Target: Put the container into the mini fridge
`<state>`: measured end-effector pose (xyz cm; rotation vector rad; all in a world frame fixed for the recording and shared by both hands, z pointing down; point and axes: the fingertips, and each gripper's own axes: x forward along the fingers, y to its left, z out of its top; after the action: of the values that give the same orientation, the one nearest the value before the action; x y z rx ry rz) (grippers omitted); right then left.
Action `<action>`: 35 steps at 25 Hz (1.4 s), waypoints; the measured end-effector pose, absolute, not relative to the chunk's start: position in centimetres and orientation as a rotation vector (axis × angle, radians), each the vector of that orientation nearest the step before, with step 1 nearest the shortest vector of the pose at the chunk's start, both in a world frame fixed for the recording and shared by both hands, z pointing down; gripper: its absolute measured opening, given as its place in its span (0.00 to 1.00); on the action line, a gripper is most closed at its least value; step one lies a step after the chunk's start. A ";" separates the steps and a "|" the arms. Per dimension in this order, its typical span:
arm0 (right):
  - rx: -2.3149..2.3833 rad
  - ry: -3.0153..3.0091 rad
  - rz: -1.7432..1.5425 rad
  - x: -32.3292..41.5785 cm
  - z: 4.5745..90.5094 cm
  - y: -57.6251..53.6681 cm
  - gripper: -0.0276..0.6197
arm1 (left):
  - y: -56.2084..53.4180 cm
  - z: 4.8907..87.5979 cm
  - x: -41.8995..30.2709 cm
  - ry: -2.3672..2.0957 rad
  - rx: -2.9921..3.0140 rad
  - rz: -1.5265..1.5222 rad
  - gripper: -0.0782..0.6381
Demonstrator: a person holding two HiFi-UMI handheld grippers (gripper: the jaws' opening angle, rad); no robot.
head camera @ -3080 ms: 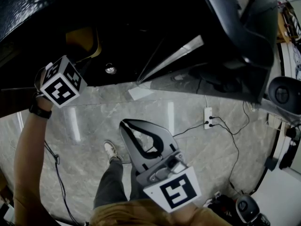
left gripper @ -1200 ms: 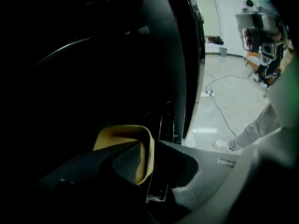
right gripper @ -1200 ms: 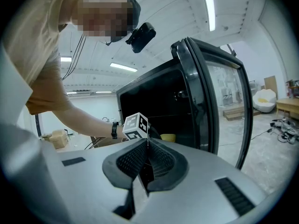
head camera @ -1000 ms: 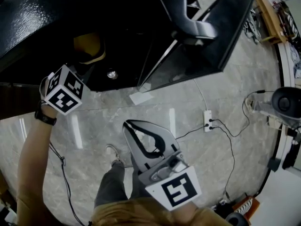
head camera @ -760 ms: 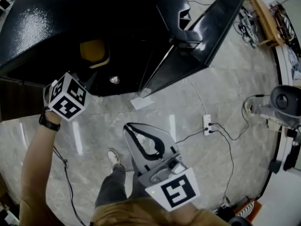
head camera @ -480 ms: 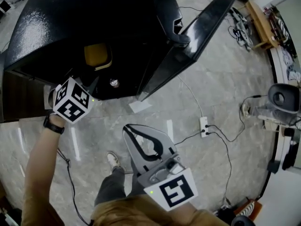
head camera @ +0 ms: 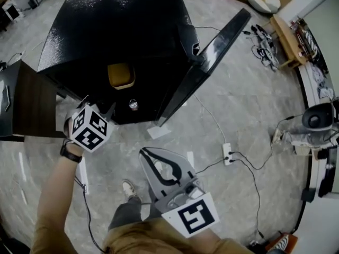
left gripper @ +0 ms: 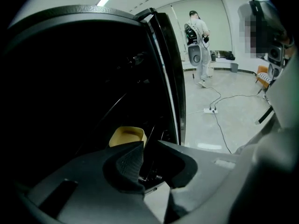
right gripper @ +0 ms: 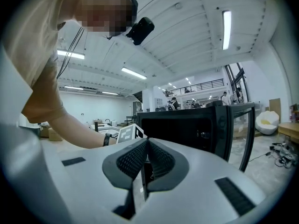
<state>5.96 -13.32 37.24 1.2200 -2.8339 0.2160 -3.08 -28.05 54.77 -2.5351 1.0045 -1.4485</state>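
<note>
The black mini fridge (head camera: 116, 20) stands with its door (head camera: 209, 57) swung open to the right. A yellow container (head camera: 121, 75) sits inside on a shelf, by itself. My left gripper (head camera: 108, 109) hovers just outside the fridge opening, below the container. In the left gripper view the container (left gripper: 126, 135) lies beyond the left gripper (left gripper: 148, 143), whose jaws stand slightly apart and empty. My right gripper (head camera: 143, 152) hangs lower, over the floor, shut on nothing. In the right gripper view the right gripper (right gripper: 147, 141) points at the fridge (right gripper: 187, 125).
A dark table (head camera: 32, 105) stands left of the fridge. On the marble floor lie a white sheet (head camera: 159, 130), a power strip (head camera: 226, 153) with cables, and equipment (head camera: 318, 121) at right. A person (left gripper: 198, 41) stands far off.
The view has pulled back from the fridge. My left gripper has drawn out and down from the opening, and the container stays inside. The right gripper has hardly moved.
</note>
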 end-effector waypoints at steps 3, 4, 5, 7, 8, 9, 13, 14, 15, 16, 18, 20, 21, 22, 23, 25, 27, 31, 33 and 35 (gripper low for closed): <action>1.215 -2.840 0.184 5.3 35.5 -11.9 0.05 | -26.3 53.4 -4.0 1.042 -2.544 -1.438 0.19; 1.214 -2.841 0.171 5.2 34.9 -11.4 0.05 | -25.8 52.9 -4.3 1.056 -2.547 -1.434 0.19; 1.214 -2.843 0.160 5.0 34.3 -10.9 0.05 | -25.2 52.4 -4.7 1.071 -2.550 -1.428 0.18; 1.214 -2.846 0.143 4.8 33.3 -9.9 0.05 | -24.1 51.3 -5.2 1.099 -2.558 -1.412 0.17; 1.213 -2.849 0.135 4.6 32.7 -9.5 0.05 | -23.5 50.7 -5.5 1.111 -2.562 -1.404 0.16; 1.212 -2.851 0.126 4.5 32.2 -9.0 0.05 | -23.0 50.2 -5.7 1.120 -2.564 -1.398 0.16; 1.207 -2.853 0.084 4.0 30.4 -7.3 0.05 | -21.2 48.0 -6.5 1.154 -2.576 -1.360 0.14; 1.211 -2.854 0.073 4.0 29.9 -7.1 0.05 | -20.7 47.5 -6.7 1.166 -2.584 -1.349 0.13; 1.215 -2.856 0.060 4.1 29.4 -6.8 0.05 | -20.2 47.1 -6.9 1.178 -2.592 -1.340 0.12; 1.218 -2.858 0.045 4.1 28.8 -6.6 0.05 | -19.8 46.8 -7.0 1.188 -2.599 -1.333 0.12; 1.221 -2.863 0.014 4.1 27.8 -6.1 0.05 | -18.7 46.2 -7.3 1.200 -2.610 -1.323 0.11; 1.216 -2.865 -0.012 3.9 27.0 -5.4 0.05 | -17.7 45.7 -7.5 1.209 -2.621 -1.315 0.11; 1.215 -2.865 -0.020 3.9 26.7 -5.1 0.05 | -17.2 45.4 -7.6 1.214 -2.625 -1.312 0.11; 1.216 -2.865 -0.025 3.8 26.5 -4.8 0.05 | -16.7 45.2 -7.8 1.220 -2.631 -1.308 0.11; 1.217 -2.863 -0.029 3.8 26.3 -4.5 0.05 | -16.2 45.0 -8.0 1.227 -2.638 -1.300 0.11; 1.220 -2.856 -0.043 3.6 26.0 -4.0 0.05 | -15.3 44.5 -8.6 1.240 -2.655 -1.272 0.11; 1.226 -2.847 -0.057 3.4 25.8 -3.6 0.05 | -14.4 43.8 -9.3 1.259 -2.665 -1.248 0.11; 1.262 -2.819 -0.075 4.2 25.5 -3.5 0.05 | -13.2 42.4 -10.2 1.297 -2.692 -1.195 0.11; 1.280 -2.805 -0.089 4.6 25.5 -3.6 0.05 | -12.7 41.5 -10.5 1.322 -2.709 -1.163 0.11; 1.294 -2.788 -0.104 5.0 25.5 -3.6 0.05 | -12.2 40.5 -10.8 1.339 -2.717 -1.128 0.11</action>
<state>5.00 -3.56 25.47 1.2944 -2.7885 -0.1042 -10.76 -12.23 40.53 -2.7171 1.3391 -1.1280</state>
